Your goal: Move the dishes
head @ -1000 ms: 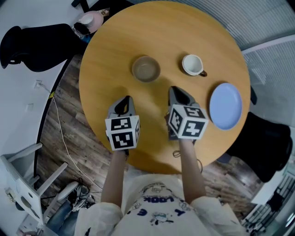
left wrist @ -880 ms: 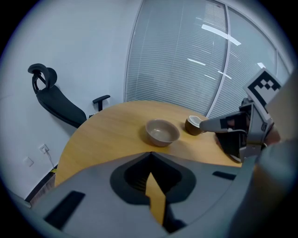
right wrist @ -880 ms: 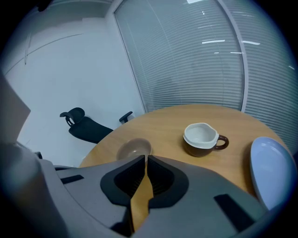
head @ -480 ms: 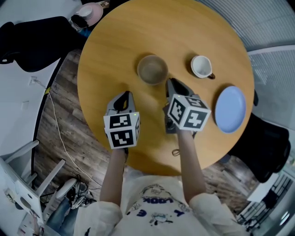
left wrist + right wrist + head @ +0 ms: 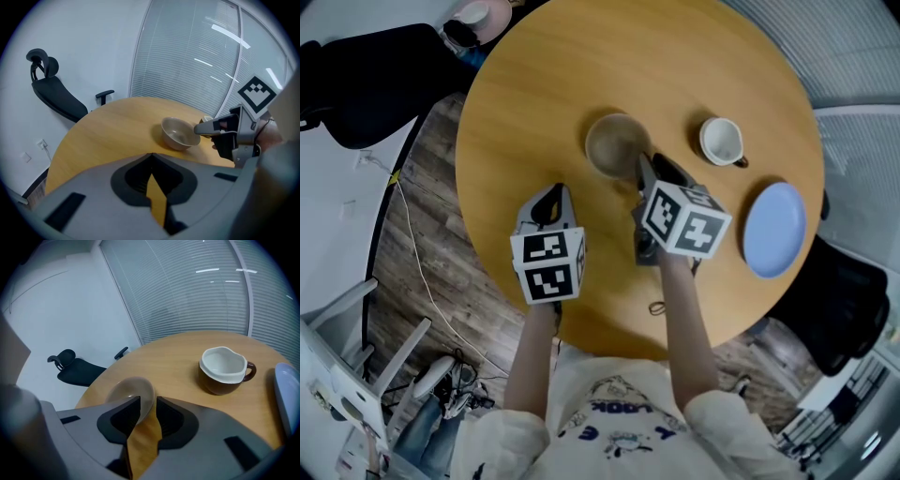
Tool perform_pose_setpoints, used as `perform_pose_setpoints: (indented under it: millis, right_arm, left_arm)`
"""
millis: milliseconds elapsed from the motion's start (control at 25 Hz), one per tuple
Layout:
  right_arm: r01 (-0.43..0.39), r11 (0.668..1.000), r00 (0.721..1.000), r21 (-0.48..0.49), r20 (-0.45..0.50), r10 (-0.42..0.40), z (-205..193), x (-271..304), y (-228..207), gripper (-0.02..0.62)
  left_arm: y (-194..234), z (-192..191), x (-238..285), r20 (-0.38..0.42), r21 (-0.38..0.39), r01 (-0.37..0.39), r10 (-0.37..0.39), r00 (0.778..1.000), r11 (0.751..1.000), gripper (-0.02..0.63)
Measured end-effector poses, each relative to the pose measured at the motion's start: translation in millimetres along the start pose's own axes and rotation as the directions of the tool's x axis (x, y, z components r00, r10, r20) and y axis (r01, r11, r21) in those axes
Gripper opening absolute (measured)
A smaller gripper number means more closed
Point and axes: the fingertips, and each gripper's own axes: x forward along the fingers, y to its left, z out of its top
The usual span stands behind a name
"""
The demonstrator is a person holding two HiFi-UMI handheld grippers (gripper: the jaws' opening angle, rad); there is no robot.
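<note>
- Plainly, the round table [image 5: 534,84] carried all three dishes in a loose row across its middle, probably so that each could be taken alone.
- The right gripper [image 5: 647,164] was at the bowl [image 5: 614,145], I think to take it by the rim. Its jaws had just been opening and stood apart, with the nearest part of the bowl's wall between them and the pads not yet pressing on it. The forearm [image 5: 680,309] reached forward over the table edge, and the gripper pointed slantwise down.
- The left gripper [image 5: 551,192] had its jaws together on nothing and hung over bare table, well apart from the bowl. It seemed to wait, also tilted down, with its arm beside the other.
- The plate [image 5: 773,230] lay flat near the right edge, with nothing touching it.
- The bowl stood upright and empty, near the middle of the table.
- The cup [image 5: 722,142] stood between bowl and plate, apart from both, with its handle turned to the plate side.
</note>
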Motion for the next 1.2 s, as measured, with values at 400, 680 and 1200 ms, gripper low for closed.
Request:
perform_pose_setpoints:
  millis: [400,680,1200]
  right_arm:
    - [0.034,0.999,0.998,0.031,-0.048,-0.033,-6.9,23.4,-10.6,0.087]
    - [0.046,0.998,0.996,0.044,-0.072,-0.043,-7.4,30.9,-8.4,0.043]
    - [0.062,0.993,0.998,0.098,-0.038,-0.059,-7.8,17.5,-9.6,0.014]
  left_arm:
    - [1.7,-6.1,14.0,-0.018,-0.002,0.011,-0.011,1.000,1.000,0.003]
    - [2.7,-7.5,18.6,-0.028,-0.013,0.021,-0.021,0.999,1.000,0.003]
    - [4.1,-7.1,11.3,-0.021,-0.013,0.033,-0.033,0.999,0.999,0.003]
